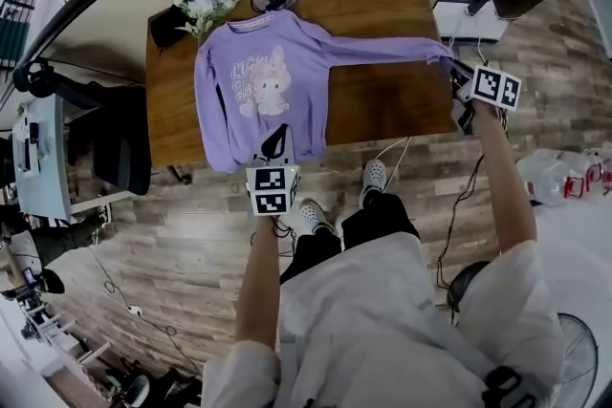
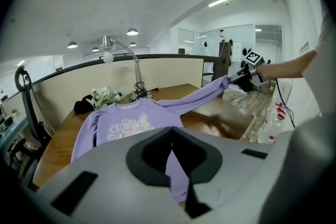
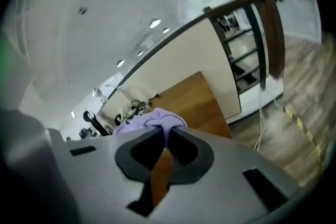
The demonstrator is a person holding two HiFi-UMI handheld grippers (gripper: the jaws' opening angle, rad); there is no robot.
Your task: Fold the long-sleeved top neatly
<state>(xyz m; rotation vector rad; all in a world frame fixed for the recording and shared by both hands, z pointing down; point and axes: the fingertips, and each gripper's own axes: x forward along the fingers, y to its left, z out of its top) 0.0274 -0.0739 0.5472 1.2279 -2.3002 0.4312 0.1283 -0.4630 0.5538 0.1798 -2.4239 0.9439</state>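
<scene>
One purple top point(image 1: 263, 86) lies on one table point(image 1: 382, 5). The left gripper point(image 1: 277, 139) clamps its hem at 6 o'clock, and the right gripper point(image 1: 458, 69) clamps one cuff at 3 o'clock.

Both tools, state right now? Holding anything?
Left tool: closed on the top's hem.
Right tool: closed on the sleeve cuff.

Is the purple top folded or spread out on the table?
Spread out: the top lies flat, front up, one sleeve pulled straight by the right gripper.
</scene>
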